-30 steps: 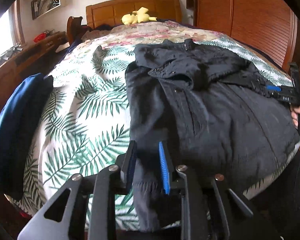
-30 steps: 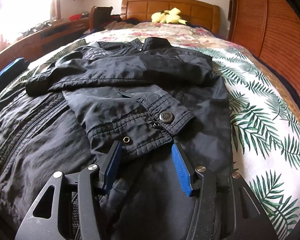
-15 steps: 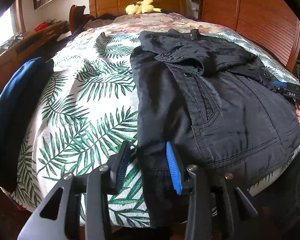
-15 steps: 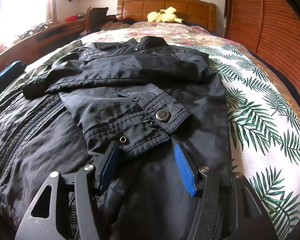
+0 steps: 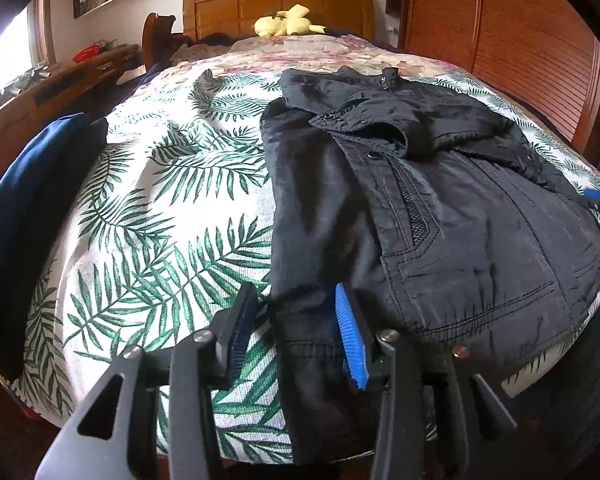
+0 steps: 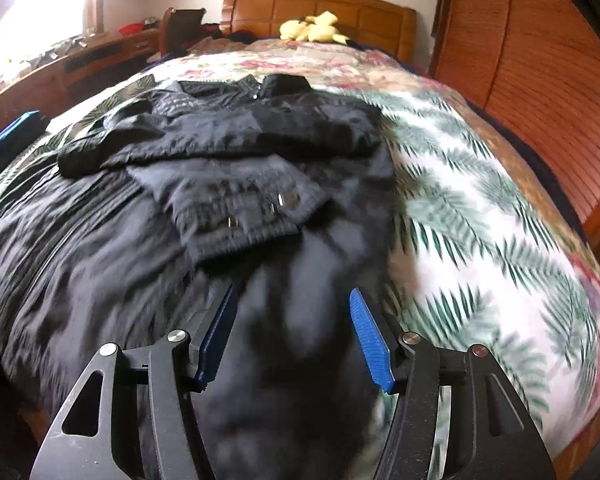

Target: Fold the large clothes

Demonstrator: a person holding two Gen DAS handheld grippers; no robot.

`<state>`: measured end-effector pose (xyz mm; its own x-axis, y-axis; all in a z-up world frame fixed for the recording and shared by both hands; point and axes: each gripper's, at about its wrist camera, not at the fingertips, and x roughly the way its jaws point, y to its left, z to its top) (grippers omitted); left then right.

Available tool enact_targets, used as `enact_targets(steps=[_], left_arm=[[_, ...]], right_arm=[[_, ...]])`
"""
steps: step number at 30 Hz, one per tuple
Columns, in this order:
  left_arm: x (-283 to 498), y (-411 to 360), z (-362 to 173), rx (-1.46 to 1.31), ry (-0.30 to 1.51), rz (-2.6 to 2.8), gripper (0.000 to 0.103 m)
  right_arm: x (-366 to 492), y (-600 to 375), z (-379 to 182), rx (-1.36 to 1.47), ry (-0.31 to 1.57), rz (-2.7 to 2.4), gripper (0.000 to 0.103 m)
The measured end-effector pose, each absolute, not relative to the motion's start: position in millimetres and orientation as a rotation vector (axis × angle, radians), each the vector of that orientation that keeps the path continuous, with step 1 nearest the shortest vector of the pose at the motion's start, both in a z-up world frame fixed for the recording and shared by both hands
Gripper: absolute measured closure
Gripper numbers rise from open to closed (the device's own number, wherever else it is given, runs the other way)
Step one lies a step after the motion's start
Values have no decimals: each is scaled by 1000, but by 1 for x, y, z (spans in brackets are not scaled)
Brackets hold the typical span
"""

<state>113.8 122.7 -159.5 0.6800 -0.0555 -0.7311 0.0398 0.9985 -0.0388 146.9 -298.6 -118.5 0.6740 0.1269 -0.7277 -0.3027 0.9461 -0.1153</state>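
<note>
One black jacket, one yellow plush toy, one blue garment, two tools.

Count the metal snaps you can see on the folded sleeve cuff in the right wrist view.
2. One snap sits near the cuff's right corner; a smaller snap lies to its lower left. The picture is blurred, so others may be hidden.

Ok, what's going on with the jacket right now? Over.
Left gripper open at the hem. Right gripper open above the jacket. Both sleeves folded across the chest. Nothing in the way.
</note>
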Motion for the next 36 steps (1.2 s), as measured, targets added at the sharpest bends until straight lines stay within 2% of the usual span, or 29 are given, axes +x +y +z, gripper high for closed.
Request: enact_targets(steps=[7,9,24,33,35,36], left_arm=[[116,122,-159,-23,832,-56,63],[118,121,-158,-29,841,-50,62],[97,101,-146,-51,907,56,62],[113,100,-152,-66,984,99,62],[112,100,-149,-73,987,99,67],[111,99,-146,-61,979,106,76]], right_arm=[[117,-336,-132,-206,875,175,43],[115,-343,-136,-166,896,178,39],[99,-339,-136,-128,858,359,37],[81,-326,-137,-146,842,442,37],[77,-328,-136,-104,829,458,37],[77,-329,-136,-87,827,463,38]])
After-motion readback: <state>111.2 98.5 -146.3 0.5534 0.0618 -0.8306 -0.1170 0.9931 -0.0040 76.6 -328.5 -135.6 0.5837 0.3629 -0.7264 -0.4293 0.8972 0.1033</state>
